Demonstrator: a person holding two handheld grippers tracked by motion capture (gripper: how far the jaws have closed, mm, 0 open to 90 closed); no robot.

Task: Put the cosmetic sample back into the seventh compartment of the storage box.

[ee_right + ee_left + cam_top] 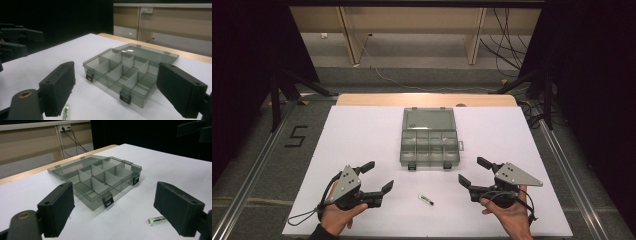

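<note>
High view, white table [362, 135], grey floor [252, 150], black curtains, left gripper [373, 176] and right gripper [473, 172] wide open, empty.

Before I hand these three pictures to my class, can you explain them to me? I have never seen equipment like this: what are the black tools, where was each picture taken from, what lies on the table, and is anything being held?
A person sits at a white table and holds a hand tool in each hand: the left gripper and the right gripper. Each has two black padded jaws. One picture looks down from above. The other two come from small cameras riding on the grippers, so those jaws rise from the bottom edge. On the table lies a clear compartment box, its lid folded flat open, its compartments apparently empty. Nearer the person lies a small clear vial. Both grippers stand open and hold nothing.
</note>
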